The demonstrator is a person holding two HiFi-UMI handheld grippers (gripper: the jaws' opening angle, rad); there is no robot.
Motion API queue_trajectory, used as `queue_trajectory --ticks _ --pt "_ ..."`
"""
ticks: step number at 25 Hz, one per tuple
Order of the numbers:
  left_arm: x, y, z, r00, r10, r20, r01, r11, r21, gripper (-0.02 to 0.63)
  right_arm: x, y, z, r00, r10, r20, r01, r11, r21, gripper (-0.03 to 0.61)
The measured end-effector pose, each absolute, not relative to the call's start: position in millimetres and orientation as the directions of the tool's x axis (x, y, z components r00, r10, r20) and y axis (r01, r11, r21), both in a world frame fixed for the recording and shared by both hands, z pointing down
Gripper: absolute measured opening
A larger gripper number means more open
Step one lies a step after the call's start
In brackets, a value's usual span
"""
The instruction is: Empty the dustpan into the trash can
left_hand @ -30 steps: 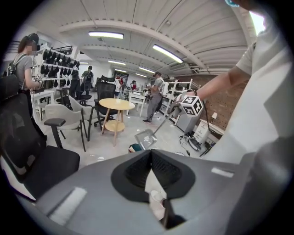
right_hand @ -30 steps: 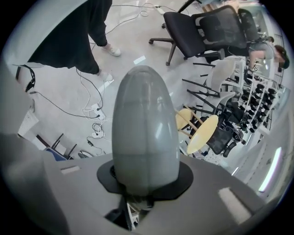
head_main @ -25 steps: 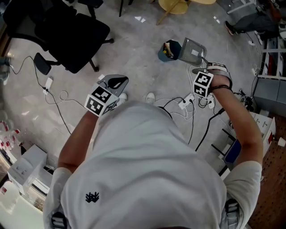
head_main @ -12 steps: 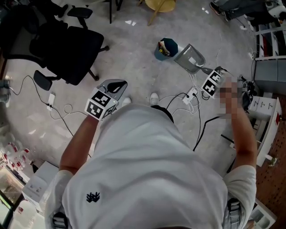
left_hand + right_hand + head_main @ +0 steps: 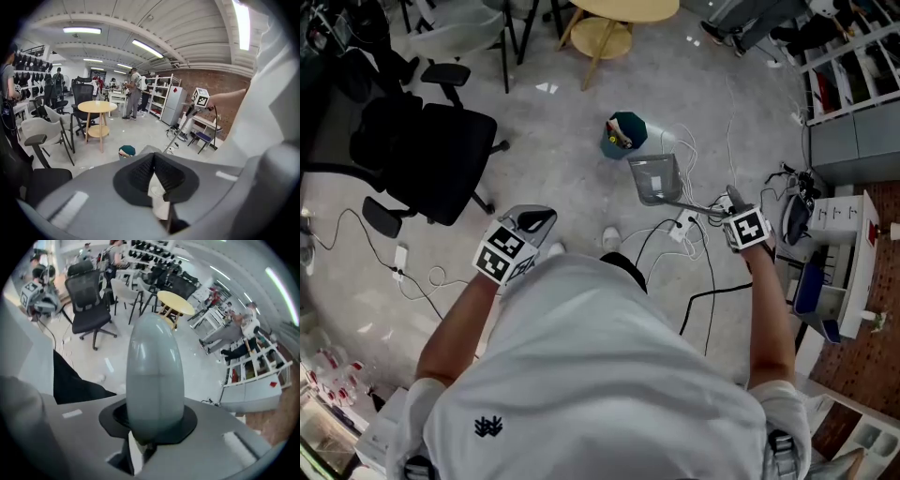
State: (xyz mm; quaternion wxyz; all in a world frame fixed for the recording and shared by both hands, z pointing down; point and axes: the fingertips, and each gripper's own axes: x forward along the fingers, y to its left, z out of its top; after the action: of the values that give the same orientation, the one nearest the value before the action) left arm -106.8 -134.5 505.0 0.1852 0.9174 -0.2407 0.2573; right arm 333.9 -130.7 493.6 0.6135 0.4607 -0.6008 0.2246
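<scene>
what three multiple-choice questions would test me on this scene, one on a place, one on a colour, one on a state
1. Where is the dustpan relative to the trash can?
A. inside it
B. beside it, on the person's side
C. behind the person

2. What colour is the trash can?
A. teal
B. red
C. white

3. What are the right tongs doing?
A. open and empty
B. shut on nothing
C. shut on the dustpan handle

Answers:
1 B: the head view shows the dustpan next to the can and nearer the person, not over it.
2 A: the can's body is teal in the head view.
3 C: the right gripper view shows the rounded grey handle clamped between the tongs.
</scene>
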Motion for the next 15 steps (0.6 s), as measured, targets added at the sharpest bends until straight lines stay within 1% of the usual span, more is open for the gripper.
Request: queue_trajectory --ticks 3,5,8,15 --pt "-101 -136 499 0.765 -0.338 0.549 -0.517 -0.830 0.210 0.055 325 -112 491 0.085 -0.339 0.937 -0.917 0.340 0.207 0.084" --pt "-100 -135 498 0.770 -0.330 0.546 -0.505 -0.838 0.206 0.055 310 -104 492 0.040 -0.382 0.923 -0.939 0.301 0.166 0.084" --pt "-98 -133 497 0.775 -0.320 0.545 -0.491 -0.848 0.200 0.055 294 -95 491 0.025 -0.433 0.901 -0.949 0.272 0.158 0.084" --pt "-98 -121 495 0.783 -0.324 0.530 -0.490 -0.847 0.206 0.055 281 -82 480 0.020 -0.535 0.845 -0.968 0.201 0.150 0.084"
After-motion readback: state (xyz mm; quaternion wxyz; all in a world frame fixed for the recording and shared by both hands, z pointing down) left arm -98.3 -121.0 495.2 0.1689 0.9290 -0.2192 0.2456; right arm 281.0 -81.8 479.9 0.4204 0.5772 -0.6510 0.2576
